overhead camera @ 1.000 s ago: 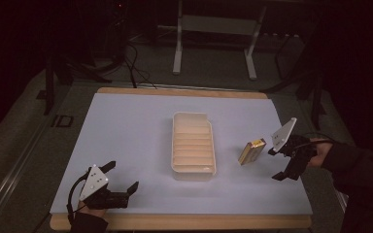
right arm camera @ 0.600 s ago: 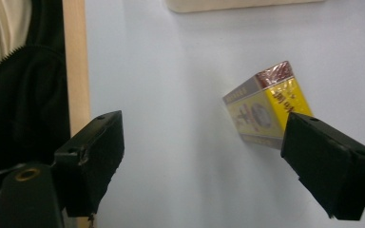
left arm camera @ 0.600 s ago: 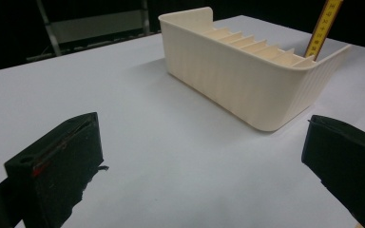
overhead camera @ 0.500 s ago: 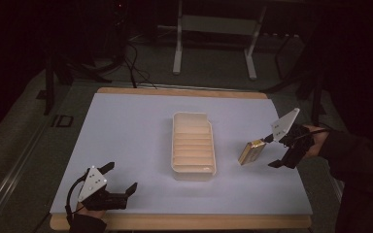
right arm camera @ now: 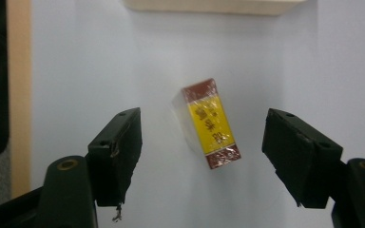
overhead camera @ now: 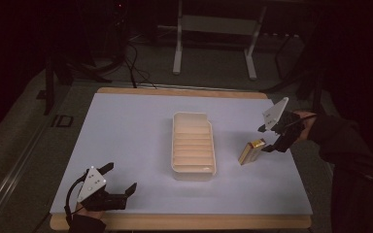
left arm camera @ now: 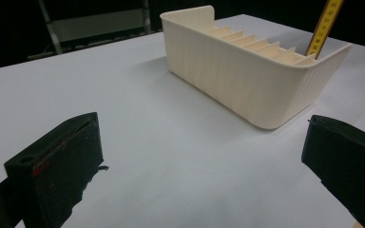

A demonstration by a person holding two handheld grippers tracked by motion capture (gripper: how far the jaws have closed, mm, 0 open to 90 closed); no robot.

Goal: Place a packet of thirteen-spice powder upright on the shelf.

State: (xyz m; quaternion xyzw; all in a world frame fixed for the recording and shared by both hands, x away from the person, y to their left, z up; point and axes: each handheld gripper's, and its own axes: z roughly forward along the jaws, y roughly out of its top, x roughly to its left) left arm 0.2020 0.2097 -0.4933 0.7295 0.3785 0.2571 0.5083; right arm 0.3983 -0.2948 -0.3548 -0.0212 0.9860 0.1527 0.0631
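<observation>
A yellow box with brown ends (overhead camera: 251,150) sits on the white table (overhead camera: 126,126), just right of a cream slotted tray (overhead camera: 193,167). My right gripper (overhead camera: 266,139) hovers at the box's right side with its jaws apart. They have just been closing. In the right gripper view the box (right arm camera: 208,121) lies in the gap between the jaws of that gripper (right arm camera: 209,156), and neither pad touches it. My left gripper (overhead camera: 120,177) rests open at the table's front left with nothing in it. The left gripper view has its jaws (left arm camera: 199,161) facing the tray (left arm camera: 247,85), the box (left arm camera: 324,26) poking up behind.
The table's wooden front edge (overhead camera: 184,222) runs just below the left gripper. Beyond the far edge stand a metal frame (overhead camera: 213,43) and cables on the dark floor. A dark sleeve (overhead camera: 349,155) comes in from the right.
The right gripper has shifted toward the far side of the table and its jaws stand narrower. The box and the left gripper have kept their places.
</observation>
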